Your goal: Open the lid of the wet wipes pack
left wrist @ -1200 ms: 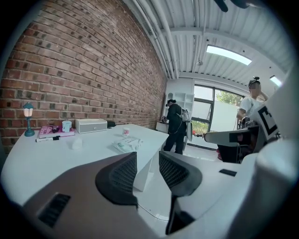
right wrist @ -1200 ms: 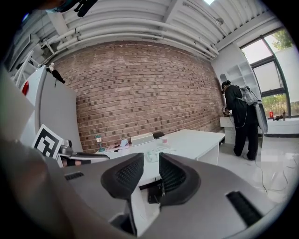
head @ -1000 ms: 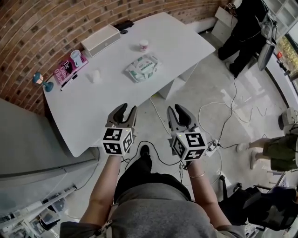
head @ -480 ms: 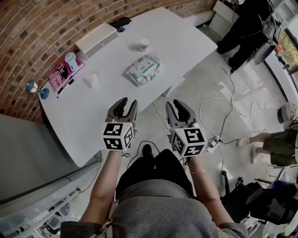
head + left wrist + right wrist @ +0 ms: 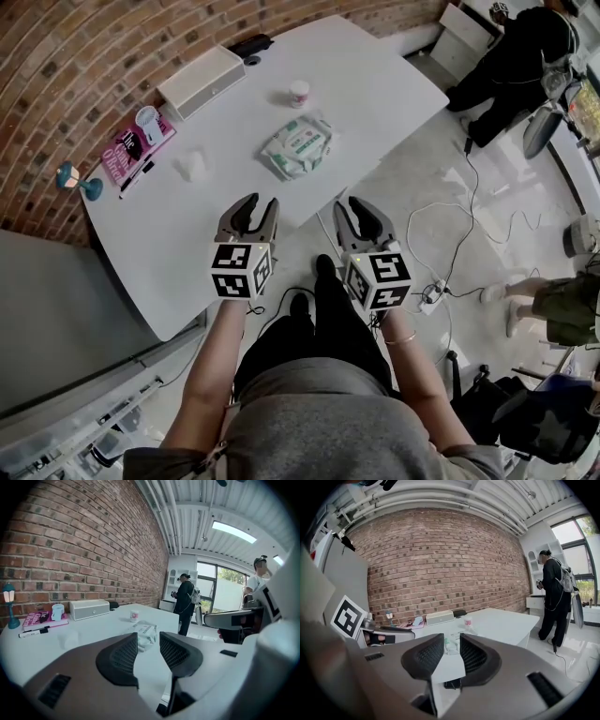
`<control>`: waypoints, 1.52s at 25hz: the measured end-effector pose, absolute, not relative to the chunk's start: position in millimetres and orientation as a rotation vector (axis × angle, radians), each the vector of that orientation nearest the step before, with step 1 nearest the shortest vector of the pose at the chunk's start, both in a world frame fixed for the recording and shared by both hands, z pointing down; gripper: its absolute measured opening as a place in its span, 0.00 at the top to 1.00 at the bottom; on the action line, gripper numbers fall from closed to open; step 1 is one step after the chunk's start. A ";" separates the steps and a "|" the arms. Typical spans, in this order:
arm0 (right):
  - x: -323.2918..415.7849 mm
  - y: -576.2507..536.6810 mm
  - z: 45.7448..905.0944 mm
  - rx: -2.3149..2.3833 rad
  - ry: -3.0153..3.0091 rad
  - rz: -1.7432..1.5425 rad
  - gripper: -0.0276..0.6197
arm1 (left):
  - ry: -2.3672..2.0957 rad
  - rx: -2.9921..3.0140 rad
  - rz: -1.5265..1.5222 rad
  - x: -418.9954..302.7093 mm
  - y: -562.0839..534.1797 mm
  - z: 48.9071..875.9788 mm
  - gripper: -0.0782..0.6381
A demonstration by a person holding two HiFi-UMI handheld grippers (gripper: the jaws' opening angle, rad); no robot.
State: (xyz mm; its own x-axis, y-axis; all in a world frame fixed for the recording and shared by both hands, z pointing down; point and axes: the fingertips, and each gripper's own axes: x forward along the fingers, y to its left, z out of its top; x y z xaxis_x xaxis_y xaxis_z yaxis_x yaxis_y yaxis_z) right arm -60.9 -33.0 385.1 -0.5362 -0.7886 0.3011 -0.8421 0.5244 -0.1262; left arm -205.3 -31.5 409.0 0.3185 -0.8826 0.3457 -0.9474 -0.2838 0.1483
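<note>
1. Lying on the white table (image 5: 187, 234), the wet wipes pack (image 5: 298, 147) is sitting in the upper middle of the head view. Nothing is touching it.
2. The left gripper (image 5: 259, 210) is hanging in the middle of the frame, over the near edge of the table and well apart from the pack. Its jaws are standing wide apart and holding nothing (in the left gripper view (image 5: 148, 638) the pack (image 5: 146, 631) is showing far off through the gap).
3. The right gripper (image 5: 357, 212) is hanging just to the right of it, over the floor beside the table edge. Its jaws are standing wide apart too, and they are gripping nothing.
4. A small cup (image 5: 299, 93) is standing above the pack in the frame. A long white box (image 5: 202, 82) is lying to the upper left. A pink book (image 5: 127, 148) is lying at the left, near the brick wall (image 5: 84, 56).
5. A person in black (image 5: 511, 66) is standing at the upper right.
</note>
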 end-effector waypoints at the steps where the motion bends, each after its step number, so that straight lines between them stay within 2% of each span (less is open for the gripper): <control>1: -62.2 -36.8 385.7 1.379 -2.561 0.379 0.78 | -1.645 2.263 0.283 -206.3 -34.3 409.0 0.70; 27: -85.0 -146.8 422.4 1.084 -2.607 0.399 0.78 | -1.772 2.101 0.433 -211.6 -118.2 424.0 0.70; 38: -102.6 -169.0 448.2 0.929 -2.590 0.401 0.75 | -1.804 2.048 0.483 -212.6 -136.2 427.9 0.70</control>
State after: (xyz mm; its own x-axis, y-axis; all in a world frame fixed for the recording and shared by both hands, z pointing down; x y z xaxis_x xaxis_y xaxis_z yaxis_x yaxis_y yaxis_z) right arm -102.6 -169.0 448.2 -0.7197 -0.5512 0.4221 -0.6530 0.7439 -0.1422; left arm -212.6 -136.2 427.9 0.1225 -0.8664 0.4840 -0.9924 -0.1139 0.0474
